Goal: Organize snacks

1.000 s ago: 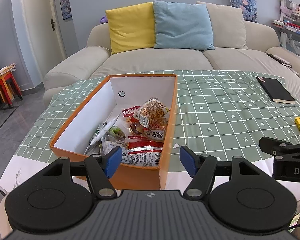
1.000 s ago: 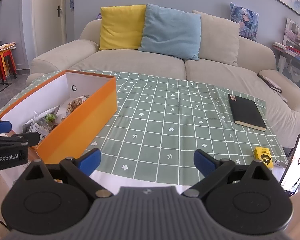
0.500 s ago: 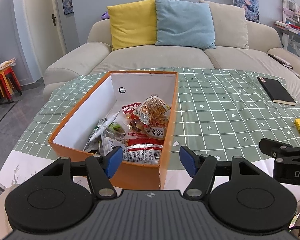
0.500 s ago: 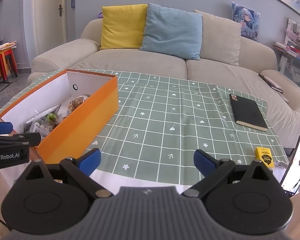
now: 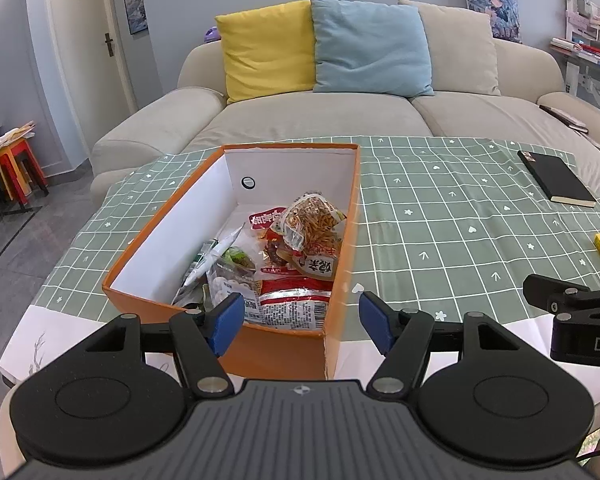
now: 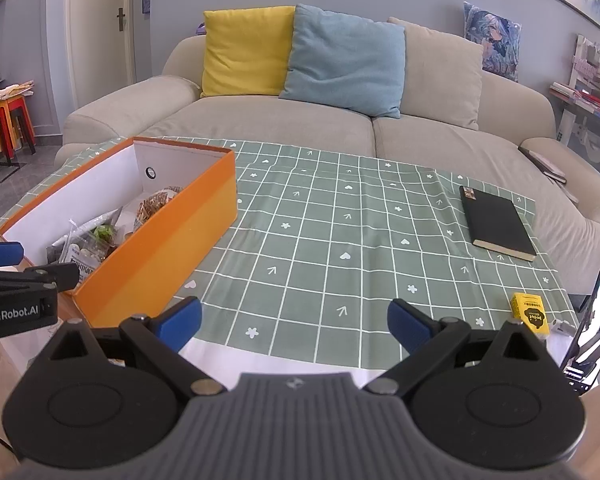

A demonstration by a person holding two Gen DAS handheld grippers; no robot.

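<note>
Over the last second the left gripper point(image 5: 301, 317) has drifted forward and a little higher over the near end of the orange box point(image 5: 342, 248), so more of the inside shows than before; the box itself and the packets in it have not shifted. Its jaws stand wide apart and hold nothing. The right gripper point(image 6: 294, 322) has barely moved: it hangs over the near edge of the green checked tablecloth point(image 6: 340, 240), jaws also wide and empty.

The snacks point(image 5: 296, 256) all lie in the box, heaped toward its near right side (a clear bag of fried sticks point(image 5: 314, 220) sits on top, red packets under it, a pale packet with green print to the left). No packet shows on the cloth itself. A small yellow carton point(image 6: 530, 312) lies near the right gripper, with a black notebook point(image 6: 496, 222) farther back and a phone point(image 6: 592, 332) propped at the right edge.

With both grippers empty and every packet boxed, the collecting looks done or close to it. Whether the yellow carton counts as a snack cannot be told from its print; if it does, the right gripper is the nearer one.
</note>
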